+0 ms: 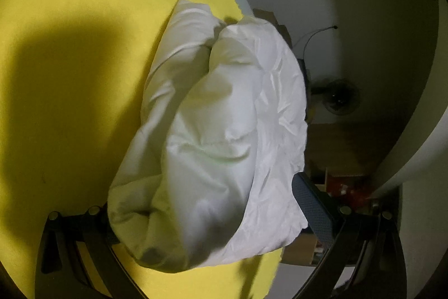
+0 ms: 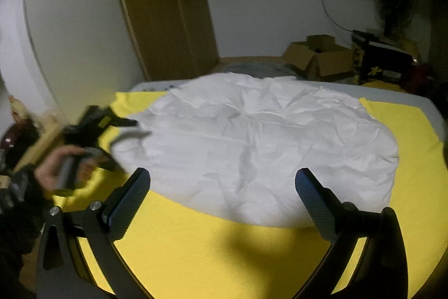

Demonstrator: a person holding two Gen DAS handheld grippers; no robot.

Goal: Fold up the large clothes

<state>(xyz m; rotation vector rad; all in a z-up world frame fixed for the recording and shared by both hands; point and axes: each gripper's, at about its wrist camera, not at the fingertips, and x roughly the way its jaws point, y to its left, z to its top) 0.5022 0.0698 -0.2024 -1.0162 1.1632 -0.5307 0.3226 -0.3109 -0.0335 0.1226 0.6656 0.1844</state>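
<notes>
In the left wrist view, a thick white padded garment (image 1: 212, 136) is being held bunched in the left gripper (image 1: 207, 215); its jaws are being kept wide apart around the bundle, with the right finger pad (image 1: 310, 203) pressed against the cloth's lower right edge and the left finger hidden behind the folds, so whether the cloth is truly pinched cannot be told. The bundle is hanging over a yellow sheet (image 1: 84, 18), whose scalloped edge is running along the upper right, beside the white bed border. Beyond that edge, a cardboard box (image 1: 268, 18) is partly being covered by the cloth, and its contents cannot be told. In the right wrist view, the same garment (image 2: 257, 142) is lying spread and rumpled across the yellow sheet (image 2: 212, 248), just ahead of the right gripper (image 2: 224, 198), whose jaws are being held apart and empty, the cloth's near edge lying between and past the fingertips. Bare yellow sheet is showing in front and at the right. The left gripper (image 2: 134, 131), blurred, is being held by a hand (image 2: 58, 167) at the garment's left edge. An open cardboard box (image 2: 319, 58) is standing on the floor behind the bed; its contents cannot be made out.
</notes>
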